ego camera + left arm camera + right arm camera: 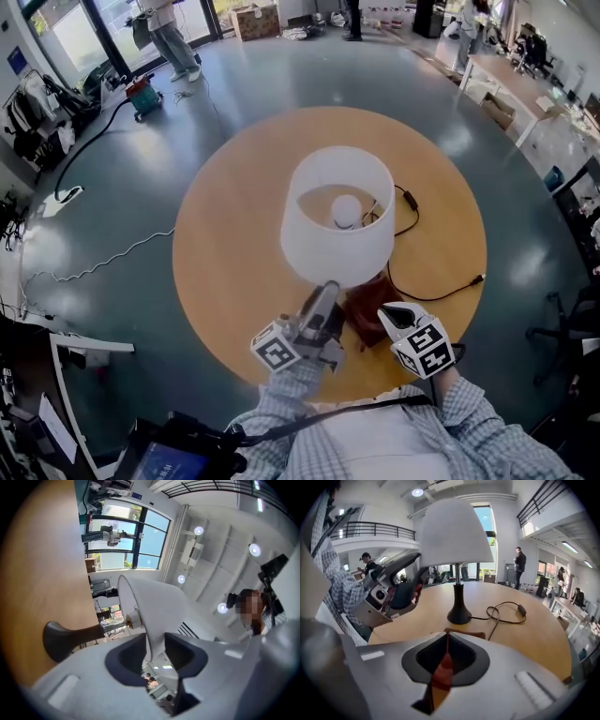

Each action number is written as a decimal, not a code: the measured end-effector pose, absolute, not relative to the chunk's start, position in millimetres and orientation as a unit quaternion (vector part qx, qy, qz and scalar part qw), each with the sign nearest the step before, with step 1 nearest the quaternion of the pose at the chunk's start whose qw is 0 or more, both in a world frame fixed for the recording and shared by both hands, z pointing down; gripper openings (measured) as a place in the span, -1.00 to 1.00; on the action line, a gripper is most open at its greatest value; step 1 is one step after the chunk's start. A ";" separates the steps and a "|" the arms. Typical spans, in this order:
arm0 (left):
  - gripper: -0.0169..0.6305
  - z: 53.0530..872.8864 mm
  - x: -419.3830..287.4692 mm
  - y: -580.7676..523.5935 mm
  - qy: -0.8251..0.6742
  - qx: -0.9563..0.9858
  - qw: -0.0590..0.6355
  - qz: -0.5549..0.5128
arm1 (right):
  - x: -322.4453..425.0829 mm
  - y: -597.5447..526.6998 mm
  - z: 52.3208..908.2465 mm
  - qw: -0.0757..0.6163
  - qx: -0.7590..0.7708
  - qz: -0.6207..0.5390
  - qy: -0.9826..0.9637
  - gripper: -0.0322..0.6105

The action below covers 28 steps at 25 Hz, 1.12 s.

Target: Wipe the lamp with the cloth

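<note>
The right tongs (pixel 446 657) are clamped on the red-brown cloth (pixel 439 674). The left tongs (pixel 154 654) are closing around the shade rim (pixel 146 634), pads not yet pressing. The lamp (pixel 454 531) stands upright at the middle of the bench (pixel 225 253), straight ahead of the cloth in the right gripper view, so the right tongs likely wipe while the left steady.

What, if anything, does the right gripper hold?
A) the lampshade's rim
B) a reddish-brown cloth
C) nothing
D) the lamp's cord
B: in the right gripper view, the right gripper has its jaws shut on the reddish-brown cloth, while the lamp stands apart on the table.
</note>
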<state>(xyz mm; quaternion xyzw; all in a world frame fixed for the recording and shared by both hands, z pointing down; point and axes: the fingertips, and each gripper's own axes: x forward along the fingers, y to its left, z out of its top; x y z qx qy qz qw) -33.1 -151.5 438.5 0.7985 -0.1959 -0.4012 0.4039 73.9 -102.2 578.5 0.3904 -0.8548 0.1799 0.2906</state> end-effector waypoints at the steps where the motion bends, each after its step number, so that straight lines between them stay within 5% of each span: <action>1: -0.57 438.2 -33.1 -151.6 -0.198 0.797 0.405 -0.402 | 67.6 -101.2 585.8 0.306 0.371 0.179 -0.858 -0.75; 4: -0.61 437.9 -34.1 -151.7 -0.207 0.794 0.407 -0.402 | 48.5 -94.4 609.8 0.350 0.316 0.183 -0.863 -0.42; 11: -0.62 440.0 -32.7 -150.9 -0.214 0.795 0.411 -0.393 | 33.5 -85.9 654.7 0.435 0.272 0.160 -0.843 -0.09; 17: -0.62 440.1 -36.0 -152.8 -0.218 0.794 0.413 -0.389 | 30.8 -90.8 655.5 0.433 0.270 0.148 -0.847 -0.15; 20: -0.61 440.1 -35.4 -152.6 -0.220 0.794 0.414 -0.388 | 39.1 -98.9 654.1 0.435 0.292 0.142 -0.840 -0.64; 22: -0.61 439.9 -35.4 -153.3 -0.219 0.794 0.413 -0.389 | 40.7 -101.6 654.8 0.434 0.293 0.147 -0.839 -0.67; 28: -0.61 442.9 -38.2 -153.3 -0.222 0.796 0.412 -0.385 | 54.4 -107.7 631.4 0.315 0.332 0.258 -0.851 -0.72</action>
